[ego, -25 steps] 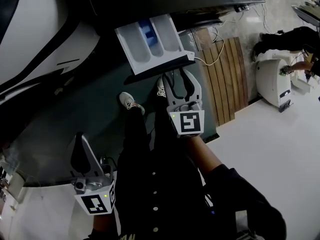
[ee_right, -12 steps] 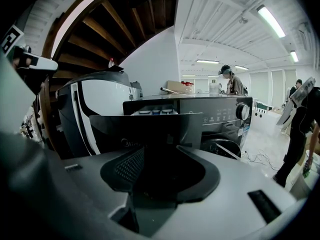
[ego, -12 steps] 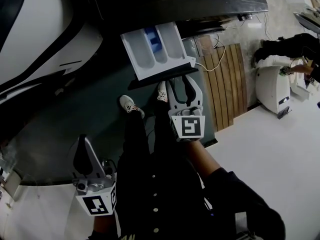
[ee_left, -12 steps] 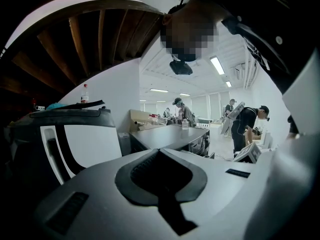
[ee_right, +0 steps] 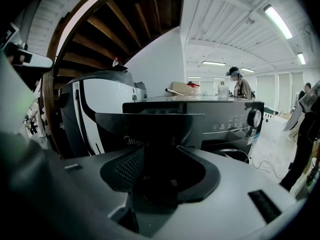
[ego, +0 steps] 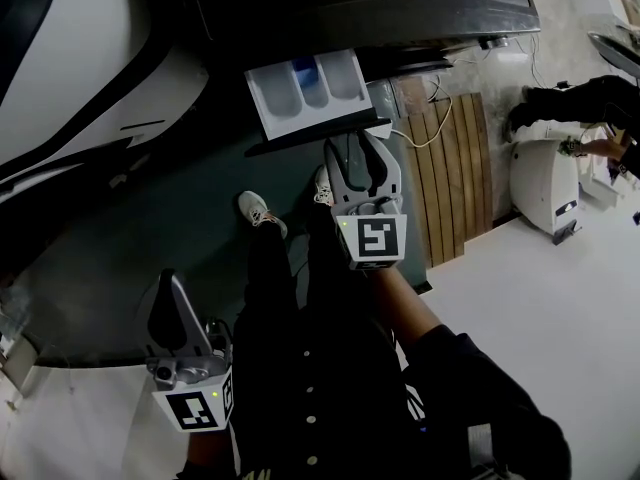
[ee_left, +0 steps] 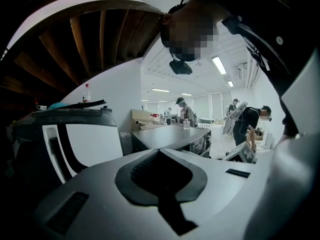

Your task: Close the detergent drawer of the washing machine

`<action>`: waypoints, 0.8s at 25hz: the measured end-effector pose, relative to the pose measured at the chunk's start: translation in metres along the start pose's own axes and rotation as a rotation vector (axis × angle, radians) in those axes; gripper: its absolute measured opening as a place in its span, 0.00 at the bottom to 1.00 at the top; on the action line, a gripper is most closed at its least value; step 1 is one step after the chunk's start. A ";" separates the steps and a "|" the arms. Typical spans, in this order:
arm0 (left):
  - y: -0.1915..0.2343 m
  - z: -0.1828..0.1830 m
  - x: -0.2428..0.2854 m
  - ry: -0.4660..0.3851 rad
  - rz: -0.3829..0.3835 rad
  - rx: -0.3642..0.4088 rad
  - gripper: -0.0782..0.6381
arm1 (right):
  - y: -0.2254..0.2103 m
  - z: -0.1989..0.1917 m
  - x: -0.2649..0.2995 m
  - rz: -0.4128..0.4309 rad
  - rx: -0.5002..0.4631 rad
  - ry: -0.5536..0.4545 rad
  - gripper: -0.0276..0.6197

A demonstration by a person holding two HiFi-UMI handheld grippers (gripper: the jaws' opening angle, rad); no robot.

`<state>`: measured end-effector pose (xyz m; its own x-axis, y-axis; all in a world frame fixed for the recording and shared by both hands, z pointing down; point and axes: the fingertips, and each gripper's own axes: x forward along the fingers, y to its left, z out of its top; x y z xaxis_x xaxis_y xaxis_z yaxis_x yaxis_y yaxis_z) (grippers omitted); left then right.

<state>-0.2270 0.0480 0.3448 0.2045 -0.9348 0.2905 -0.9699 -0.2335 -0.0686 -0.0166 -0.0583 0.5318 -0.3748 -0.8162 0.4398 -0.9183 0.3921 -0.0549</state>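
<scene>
The white detergent drawer (ego: 300,90) sticks partway out of the dark washing machine (ego: 360,8), its compartments showing, one with a blue insert. My right gripper (ego: 357,160) is open, its tips right at the drawer's dark front panel (ego: 305,136), with nothing between the jaws. In the right gripper view that panel (ee_right: 150,126) fills the space just ahead of my right gripper (ee_right: 165,159), beside the control dial (ee_right: 254,118). My left gripper (ego: 170,313) hangs low at the left, far from the drawer, and looks shut and empty in the left gripper view (ee_left: 159,156).
A large white and black appliance (ego: 70,78) stands left of the washer. A wooden slatted board (ego: 455,168) and a white cable (ego: 420,126) lie to the right, with a white machine (ego: 550,183) beyond. The person's shoes (ego: 262,213) are below the drawer. Other people (ee_left: 247,129) work behind.
The drawer has slid further into the washing machine. My right gripper has moved up the picture with it, staying at the front panel. The left gripper has stayed put.
</scene>
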 end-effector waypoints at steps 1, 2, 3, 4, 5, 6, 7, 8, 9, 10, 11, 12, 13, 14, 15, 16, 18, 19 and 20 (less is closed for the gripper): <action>0.001 0.000 0.000 0.002 0.005 -0.001 0.13 | 0.000 0.002 0.003 0.000 -0.002 -0.003 0.36; 0.001 0.000 -0.001 0.003 0.009 -0.001 0.13 | -0.001 0.003 0.005 -0.001 -0.002 -0.006 0.36; 0.002 0.000 -0.001 0.003 0.012 -0.002 0.13 | -0.001 0.004 0.007 -0.002 0.001 -0.006 0.36; 0.003 0.000 -0.001 0.004 0.015 -0.003 0.13 | -0.001 0.005 0.009 -0.002 0.004 -0.006 0.36; 0.003 -0.001 -0.001 0.005 0.019 -0.003 0.13 | -0.001 0.006 0.012 -0.001 0.003 -0.006 0.36; 0.004 -0.001 -0.001 0.006 0.022 -0.004 0.13 | -0.001 0.007 0.014 0.001 0.000 -0.004 0.36; 0.004 -0.001 -0.001 0.007 0.025 -0.004 0.13 | -0.001 0.009 0.017 0.003 -0.002 -0.003 0.36; 0.004 -0.002 -0.001 0.008 0.028 -0.005 0.13 | -0.001 0.010 0.019 0.004 -0.004 0.000 0.36; 0.005 -0.002 -0.001 0.009 0.030 -0.006 0.13 | -0.001 0.012 0.021 0.004 -0.005 0.001 0.36; 0.005 -0.002 -0.001 0.009 0.032 -0.007 0.13 | -0.001 0.012 0.023 0.003 -0.007 -0.003 0.36; 0.005 -0.002 -0.001 0.009 0.034 -0.007 0.13 | -0.002 0.013 0.025 0.003 -0.009 -0.009 0.36; 0.006 -0.002 0.000 0.009 0.036 -0.007 0.13 | -0.002 0.014 0.028 0.003 -0.010 -0.013 0.36; 0.006 -0.002 0.000 0.010 0.039 -0.007 0.13 | -0.003 0.015 0.030 0.004 -0.012 -0.017 0.36; 0.007 -0.002 0.000 0.011 0.041 -0.007 0.13 | -0.003 0.016 0.033 0.007 -0.015 -0.019 0.36; 0.008 -0.003 0.000 0.013 0.044 -0.006 0.13 | -0.003 0.017 0.036 0.010 -0.020 -0.018 0.36; 0.008 -0.003 0.000 0.014 0.046 -0.007 0.13 | -0.003 0.019 0.038 0.012 -0.022 -0.014 0.36; 0.009 -0.003 -0.001 0.016 0.051 -0.009 0.13 | -0.003 0.021 0.042 0.012 -0.019 -0.007 0.36; 0.009 -0.003 -0.001 0.017 0.053 -0.010 0.13 | -0.003 0.022 0.043 0.010 -0.019 -0.012 0.36; 0.009 -0.003 0.000 0.018 0.055 -0.011 0.13 | -0.004 0.023 0.045 0.009 -0.021 -0.019 0.36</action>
<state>-0.2367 0.0470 0.3472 0.1488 -0.9411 0.3036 -0.9810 -0.1792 -0.0745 -0.0325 -0.1058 0.5312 -0.3857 -0.8205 0.4219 -0.9120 0.4082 -0.0397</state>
